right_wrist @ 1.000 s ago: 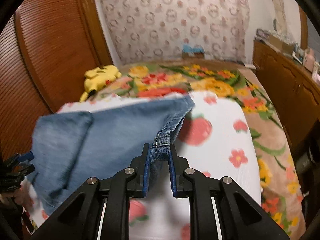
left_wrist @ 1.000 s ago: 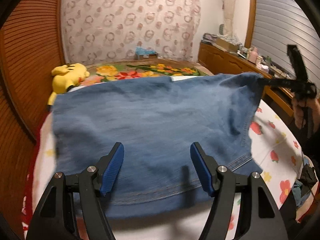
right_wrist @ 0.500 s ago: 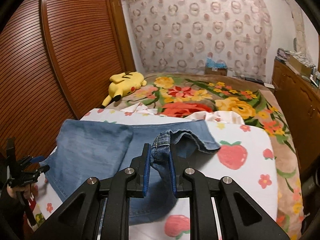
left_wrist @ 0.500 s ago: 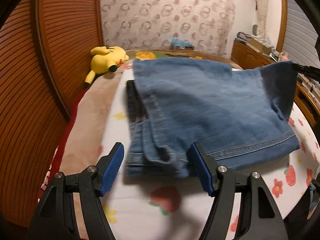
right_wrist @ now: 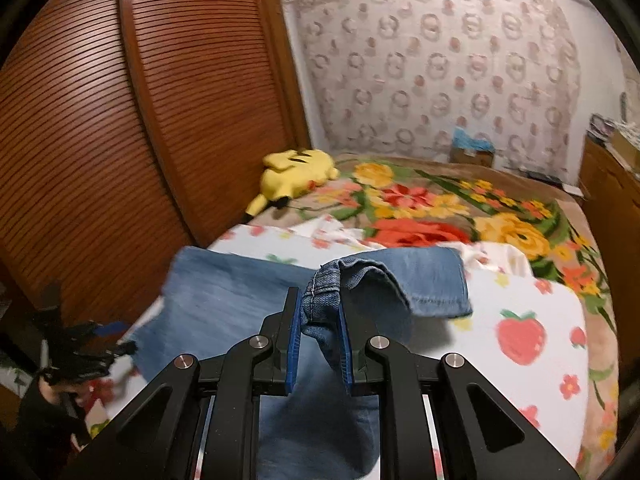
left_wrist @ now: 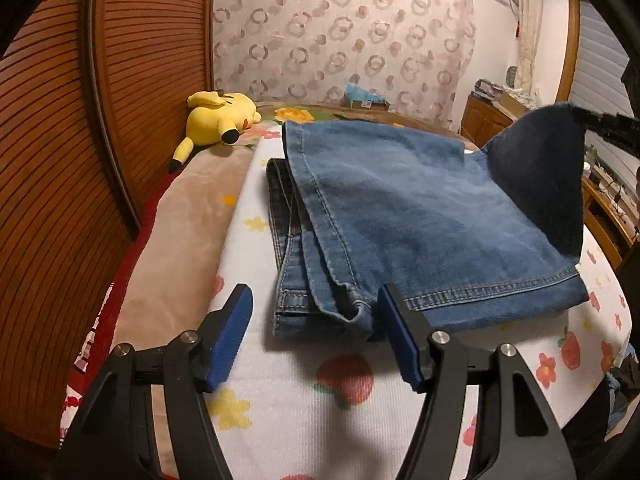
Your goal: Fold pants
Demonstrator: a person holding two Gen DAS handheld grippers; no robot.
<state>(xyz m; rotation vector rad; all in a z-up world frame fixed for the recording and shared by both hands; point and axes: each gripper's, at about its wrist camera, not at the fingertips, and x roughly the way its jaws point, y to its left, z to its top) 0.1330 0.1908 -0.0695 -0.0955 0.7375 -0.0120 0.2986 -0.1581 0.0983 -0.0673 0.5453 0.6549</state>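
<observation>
The blue jeans (left_wrist: 400,208) lie folded in layers on the white strawberry-print sheet (left_wrist: 320,392). My left gripper (left_wrist: 314,294) hovers at their near left corner. Its jaws are closing, the folded hem lies between the blue pads (left_wrist: 232,328), and they do not press on it. My right gripper (right_wrist: 318,296) is shut on a bunched hem corner of the jeans (right_wrist: 224,304) and holds it above the pile. In the left wrist view that raised corner (left_wrist: 548,160) hangs from the right gripper (left_wrist: 604,124) at the right edge. The left gripper (right_wrist: 88,356) shows blurred at lower left.
A yellow plush toy (left_wrist: 220,118) lies by the slatted wooden doors (left_wrist: 60,160) along the bed's left side. A floral blanket (right_wrist: 440,208) covers the far half of the bed. A wooden dresser (left_wrist: 600,208) with clutter stands on the right.
The left gripper has swung left to the jeans' near left corner, which now lie flat in layers. The right gripper has lifted its held corner higher and turned.
</observation>
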